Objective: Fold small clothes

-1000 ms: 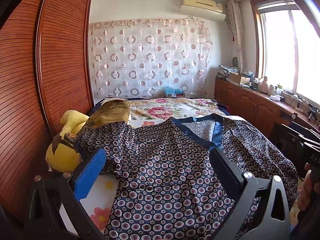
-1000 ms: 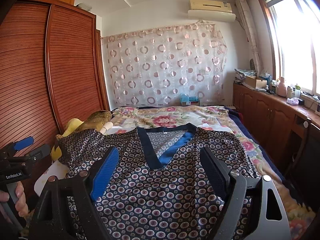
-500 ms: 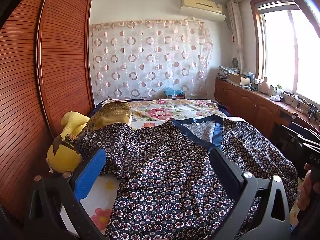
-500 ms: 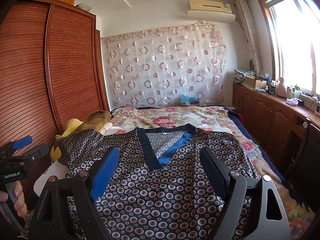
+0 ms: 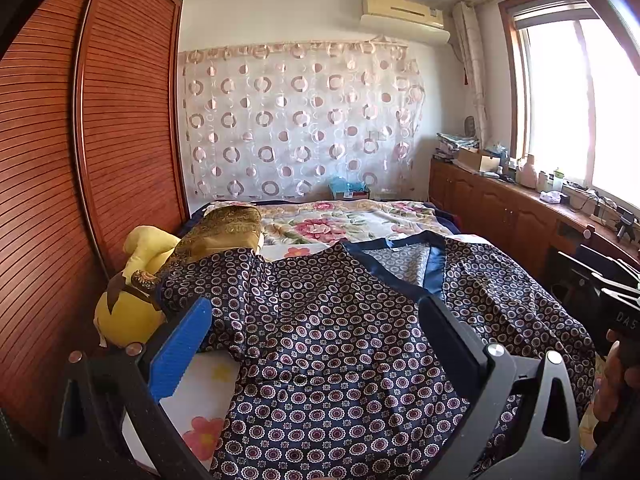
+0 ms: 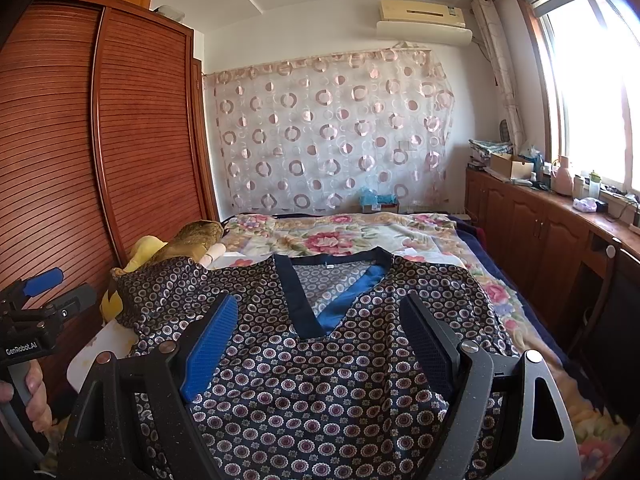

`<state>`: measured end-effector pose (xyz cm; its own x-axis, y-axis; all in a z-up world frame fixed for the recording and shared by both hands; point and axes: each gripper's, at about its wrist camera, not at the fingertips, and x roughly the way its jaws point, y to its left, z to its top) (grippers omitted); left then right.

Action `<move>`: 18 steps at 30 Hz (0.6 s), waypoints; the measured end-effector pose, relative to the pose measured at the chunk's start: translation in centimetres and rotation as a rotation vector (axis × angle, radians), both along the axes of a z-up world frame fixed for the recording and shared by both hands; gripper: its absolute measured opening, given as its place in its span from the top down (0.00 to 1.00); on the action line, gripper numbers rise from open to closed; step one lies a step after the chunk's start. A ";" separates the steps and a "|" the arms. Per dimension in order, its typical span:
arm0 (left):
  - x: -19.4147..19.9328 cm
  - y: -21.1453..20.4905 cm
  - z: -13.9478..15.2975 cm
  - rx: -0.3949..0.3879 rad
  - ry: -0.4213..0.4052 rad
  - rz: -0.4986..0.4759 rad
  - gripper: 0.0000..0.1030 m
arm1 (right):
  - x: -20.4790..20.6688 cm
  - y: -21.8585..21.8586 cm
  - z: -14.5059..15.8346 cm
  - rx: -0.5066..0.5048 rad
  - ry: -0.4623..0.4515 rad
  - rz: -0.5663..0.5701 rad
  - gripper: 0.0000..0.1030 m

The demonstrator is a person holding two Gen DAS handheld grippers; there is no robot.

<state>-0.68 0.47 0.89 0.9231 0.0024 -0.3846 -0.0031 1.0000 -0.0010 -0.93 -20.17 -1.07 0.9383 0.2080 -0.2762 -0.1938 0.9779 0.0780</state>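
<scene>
Nearest the left wrist camera, the left hand-held gripper (image 5: 316, 340) hangs over the shirt (image 5: 340, 340) with its fingers spread wide and nothing between them; one finger carries a blue pad (image 5: 180, 350). At the right edge of that view a hand (image 5: 614, 380) grips the handle of the other tool. The right hand-held gripper (image 6: 320, 344) is likewise spread apart and empty, poised above the shirt's (image 6: 320, 380) chest, just below the point of the V-neck. At the left edge of the right view, the left hand-held gripper (image 6: 40, 304) shows from the side, with fingers (image 6: 38, 394) wrapped around its grey handle.

The shirt is dark with small ring-shaped flowers and a blue collar band (image 6: 340, 304). It lies face up and spread flat on the bed (image 6: 340, 236), collar pointing away from the cameras. One sleeve (image 5: 224, 280) is bunched beside a yellow plush toy (image 5: 128, 316), against a brown-gold pillow (image 5: 224, 228).

Beyond the shirt the bed shows a floral cover (image 5: 340, 224). A wooden wardrobe (image 5: 80, 160) stands left. A desk (image 6: 560, 208) cluttered with boxes and bottles runs along the right under the window (image 6: 592, 92). On the far wall hang a circle-print curtain (image 5: 300, 120) and an air conditioner (image 5: 404, 16).
</scene>
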 end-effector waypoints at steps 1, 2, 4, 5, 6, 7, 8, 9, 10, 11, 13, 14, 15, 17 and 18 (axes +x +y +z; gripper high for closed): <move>0.0 0.0 0.0 0.000 0.000 0.000 0.00 | 0.0 0.0 0.0 0.000 0.000 -0.001 0.18; 0.0 0.0 0.0 -0.001 0.000 -0.001 0.00 | 0.0 0.0 0.0 0.000 0.000 -0.001 0.18; 0.0 0.0 0.0 0.000 0.000 -0.001 0.00 | 0.0 0.1 0.1 0.000 0.000 0.000 0.18; -0.1 -0.1 0.1 0.000 -0.001 -0.002 0.00 | 0.0 0.1 0.0 0.000 -0.001 -0.001 0.18; -0.1 -0.1 0.1 0.001 -0.001 -0.001 0.00 | 0.0 0.1 0.0 0.000 -0.001 -0.001 0.18; -0.1 -0.1 0.1 0.001 -0.002 -0.001 0.00 | 0.0 0.1 0.0 0.000 0.000 0.000 0.18; -0.1 -0.1 0.1 0.000 -0.001 -0.001 0.00 | 0.0 0.1 0.1 0.000 -0.001 -0.001 0.18; -0.1 -0.1 0.1 0.000 -0.002 -0.001 0.00 | 0.0 0.1 0.0 0.000 -0.001 -0.002 0.18; -0.2 -0.2 0.2 0.000 -0.003 -0.002 0.00 | 0.0 0.1 0.0 0.001 -0.001 -0.001 0.18; -0.2 -0.1 0.3 0.000 -0.003 -0.002 0.00 | -0.1 0.1 0.1 0.000 -0.002 -0.001 0.18; -0.2 -0.2 0.3 0.000 -0.005 -0.002 0.00 | -0.1 0.1 0.0 -0.001 -0.002 -0.001 0.18; -0.2 -0.2 0.4 0.000 -0.005 -0.002 0.00 | -0.1 0.1 0.0 -0.001 -0.002 -0.001 0.18; -0.3 -0.2 0.4 0.000 -0.006 -0.002 0.00 | -0.1 0.1 0.0 -0.001 -0.002 -0.002 0.18; -0.3 -0.2 0.4 0.000 -0.007 -0.003 0.00 | -0.1 0.1 0.0 -0.001 -0.003 -0.002 0.18; -0.3 -0.2 0.4 0.000 -0.007 -0.003 0.00 | -0.1 0.1 0.0 -0.001 -0.002 -0.002 0.18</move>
